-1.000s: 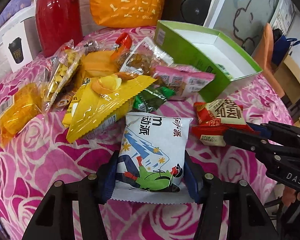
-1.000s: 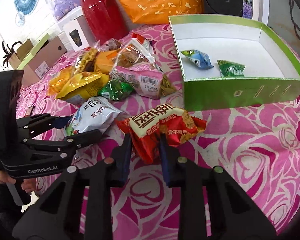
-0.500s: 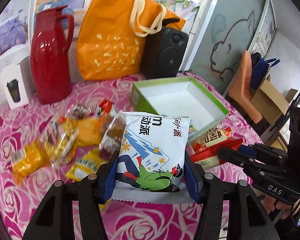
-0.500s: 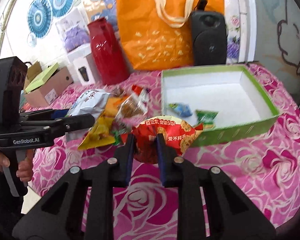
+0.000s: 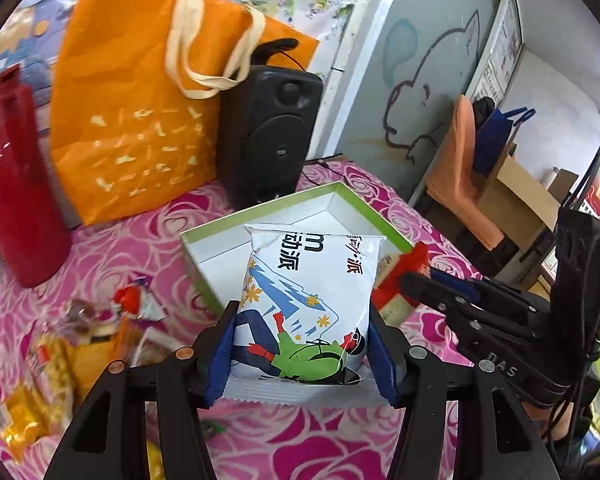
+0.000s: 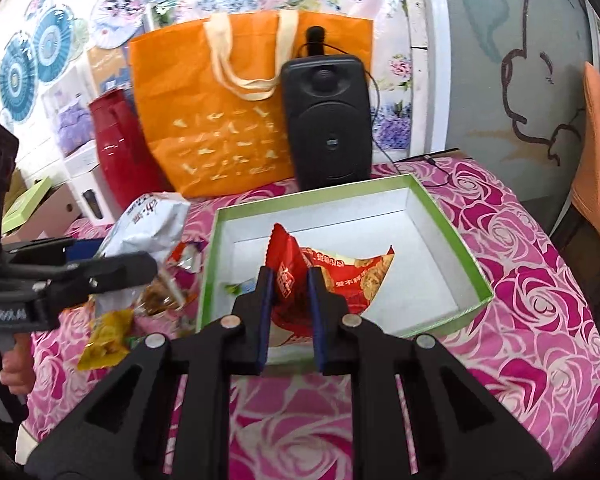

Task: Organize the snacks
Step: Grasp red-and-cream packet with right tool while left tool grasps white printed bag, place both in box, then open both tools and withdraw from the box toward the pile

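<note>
My left gripper (image 5: pixel 302 344) is shut on a white snack bag (image 5: pixel 308 304) with a cartoon skier, held in the air in front of the green-rimmed white box (image 5: pixel 216 236). My right gripper (image 6: pixel 290 296) is shut on a red snack bag (image 6: pixel 332 280), which hangs above the near part of the same box (image 6: pixel 452 236). In the right wrist view the left gripper (image 6: pixel 112 268) and its white bag (image 6: pixel 148 232) sit to the left of the box. The red bag (image 5: pixel 396 280) and the right gripper (image 5: pixel 416 284) appear at the right in the left wrist view. A small green packet (image 6: pixel 236 289) lies inside the box.
Loose snack packets (image 5: pixel 52 360) lie in a pile on the pink rose tablecloth (image 6: pixel 540 304) left of the box. Behind the box stand a black speaker (image 6: pixel 326 120), an orange tote bag (image 6: pixel 220 112) and a red thermos (image 6: pixel 120 144). A hand (image 6: pixel 14 372) holds the left gripper's handle.
Both grippers have lifted their bags off the table and carried them toward the box. The red bag has come over the box's near part; the white bag is higher and closer to the box.
</note>
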The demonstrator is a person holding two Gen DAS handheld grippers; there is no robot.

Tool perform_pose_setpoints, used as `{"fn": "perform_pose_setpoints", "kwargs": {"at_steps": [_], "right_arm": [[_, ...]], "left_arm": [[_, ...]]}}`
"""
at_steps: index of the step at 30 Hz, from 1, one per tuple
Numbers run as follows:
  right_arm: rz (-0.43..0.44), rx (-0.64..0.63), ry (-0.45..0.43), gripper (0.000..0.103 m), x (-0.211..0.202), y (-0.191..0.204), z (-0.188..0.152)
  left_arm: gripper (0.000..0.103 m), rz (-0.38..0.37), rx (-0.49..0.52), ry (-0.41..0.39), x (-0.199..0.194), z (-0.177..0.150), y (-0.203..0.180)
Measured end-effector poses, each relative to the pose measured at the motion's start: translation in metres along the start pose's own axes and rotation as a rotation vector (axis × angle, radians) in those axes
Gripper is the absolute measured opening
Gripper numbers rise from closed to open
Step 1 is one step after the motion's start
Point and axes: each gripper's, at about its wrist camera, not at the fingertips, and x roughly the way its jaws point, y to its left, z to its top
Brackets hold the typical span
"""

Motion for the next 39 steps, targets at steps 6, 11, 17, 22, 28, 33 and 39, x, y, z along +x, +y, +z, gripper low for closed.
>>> {"fn": "perform_pose_setpoints", "kwargs": {"at_steps": [6,11,17,22,28,33,39], "right_arm": [[-0.069,0.003,-0.012,0.019,0.034,-0.025,0.008],[-0.137,0.019,0.035,0.033,0.069,-0.045,-0.006],[-0.166,-0.055,0.026,0.086,0.062,-0.039,-0.026],[-0.15,-0.06,0.065,0.102,0.057,-0.028,-0.028],[-0.084,-0.057,0.055,0.102,0.034,-0.003,-0.025],[-0.029,-0.131,0.049,0.102,0.017,0.036,-0.031],[0.061,-0.232,0.075,0.102,0.011,0.085,-0.048]], "left_arm": [[0.059,-0.016,0.019,0.043,0.041,0.008,-0.008],[0.071,-0.01,0.007,0.066,0.073,0.005,0.003],[0.088,0.04,-0.093,0.08,0.073,-0.003,0.027],[0.088,0.06,-0.104,0.04,0.045,-0.006,0.03],[0.088,0.108,-0.127,-0.038,-0.012,-0.021,0.042],[0.088,0.179,-0.177,-0.066,-0.054,-0.051,0.063],[0.088,0.24,-0.265,-0.034,-0.074,-0.104,0.095]]}}
